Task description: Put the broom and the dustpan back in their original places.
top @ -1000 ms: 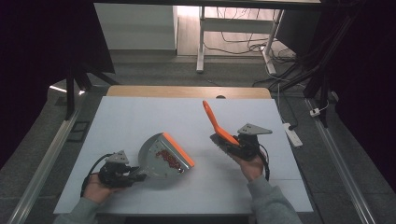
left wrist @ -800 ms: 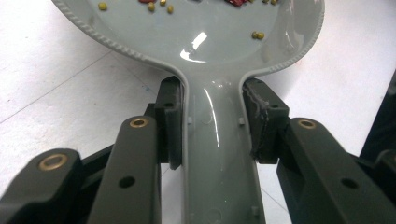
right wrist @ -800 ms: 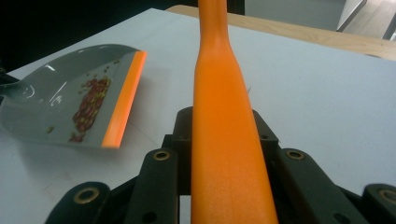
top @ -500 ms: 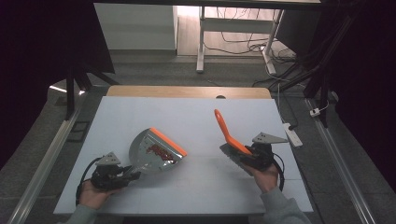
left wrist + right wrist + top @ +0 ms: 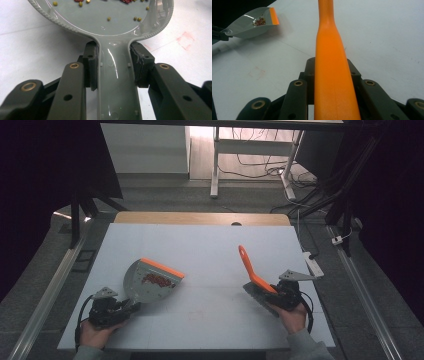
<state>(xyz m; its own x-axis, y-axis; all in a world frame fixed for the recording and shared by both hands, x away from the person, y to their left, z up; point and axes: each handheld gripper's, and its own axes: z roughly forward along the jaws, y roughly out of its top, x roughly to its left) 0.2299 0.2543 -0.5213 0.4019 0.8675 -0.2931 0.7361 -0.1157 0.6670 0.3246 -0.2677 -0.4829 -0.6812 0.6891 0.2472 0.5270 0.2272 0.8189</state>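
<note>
A grey dustpan [image 5: 150, 282] with an orange lip lies low over the white table [image 5: 200, 245] at the left, with red and yellow crumbs in it. My left gripper [image 5: 129, 306] is shut on its handle; in the left gripper view both pads [image 5: 91, 65] press the handle of the dustpan [image 5: 110, 20]. At the right, my right gripper [image 5: 262, 292] is shut on a brush [image 5: 248, 265] whose orange handle slants up and away. In the right gripper view the brush handle [image 5: 332, 50] runs up between the jaws of my right gripper [image 5: 331, 66], with the dustpan [image 5: 249, 25] far off at the left.
A faint red mark [image 5: 197, 315] stains the table near the front edge between the hands. A white power strip [image 5: 312, 262] lies off the table's right side. Desk legs and cables [image 5: 250, 165] stand on the floor beyond the far edge.
The left hand has drawn the dustpan leftward and slightly nearer. The right hand has carried the brush to the right and toward the front edge. The two tools now stand farther apart.
</note>
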